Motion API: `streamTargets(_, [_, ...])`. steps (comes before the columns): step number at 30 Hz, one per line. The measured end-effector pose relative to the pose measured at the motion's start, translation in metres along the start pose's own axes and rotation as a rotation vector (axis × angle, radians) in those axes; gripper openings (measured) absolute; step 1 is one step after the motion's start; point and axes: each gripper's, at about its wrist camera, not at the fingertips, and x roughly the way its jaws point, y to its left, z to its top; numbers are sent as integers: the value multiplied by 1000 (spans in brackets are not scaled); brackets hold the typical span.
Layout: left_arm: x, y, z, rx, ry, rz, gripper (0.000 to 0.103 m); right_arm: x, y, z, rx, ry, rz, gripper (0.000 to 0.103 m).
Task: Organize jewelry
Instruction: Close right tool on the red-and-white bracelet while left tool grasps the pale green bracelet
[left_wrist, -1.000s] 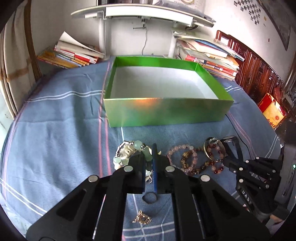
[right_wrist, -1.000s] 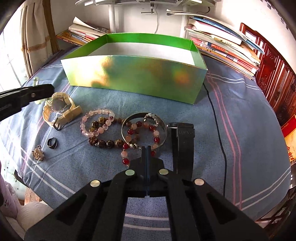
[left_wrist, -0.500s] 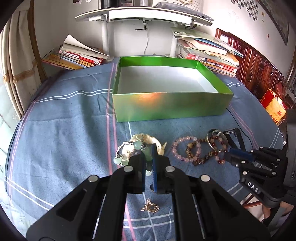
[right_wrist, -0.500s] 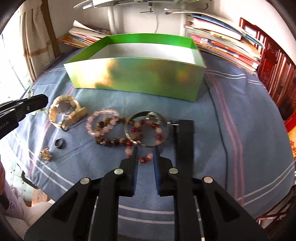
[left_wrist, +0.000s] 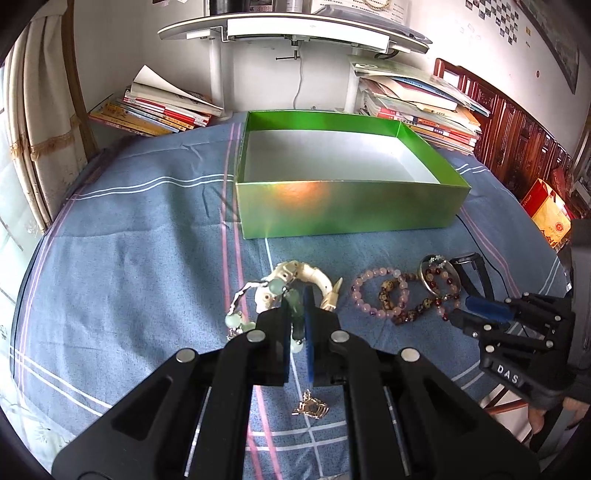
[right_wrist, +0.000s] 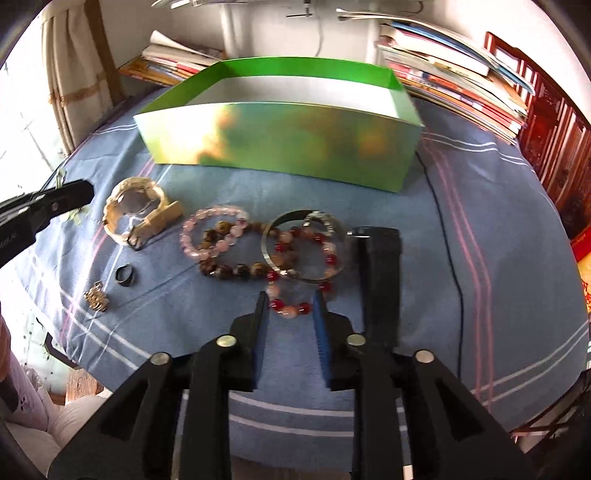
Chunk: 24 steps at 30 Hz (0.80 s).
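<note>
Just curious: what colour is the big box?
Shiny green outside, pale silvery inside the box; clearest in the left wrist view.

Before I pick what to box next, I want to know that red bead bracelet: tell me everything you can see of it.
The red bead bracelet is a loop of glossy dark red and pale pink round beads, lying flat on the blue striped cloth. It overlaps the metal bangle and touches the brown bead bracelet. Its near beads lie between the opening right tongs, whose pads do not press on it.
</note>
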Motion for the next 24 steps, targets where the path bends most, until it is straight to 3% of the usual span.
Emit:
streamTargets(11, [7, -6, -1, 16, 19, -9, 8, 15, -9, 3, 36, 2, -13, 31])
streamTargets(13, [8, -4, -2, 9, 23, -8, 8, 15, -6, 2, 17, -2, -27, 26])
streamTargets(14, [7, -3, -2, 7, 21, -6, 8, 14, -3, 1, 6, -4, -23, 12])
streamTargets(15, [6, -2, -2, 5, 17, -2, 8, 14, -1, 0, -1, -3, -7, 8])
streamTargets(18, [-1, 1, -1, -1, -4, -2, 8, 11, 0, 0, -3, -11, 14, 8])
streamTargets(24, [-14, 9, 6, -13, -43, 7, 8, -24, -3, 8, 9, -112, 23, 8])
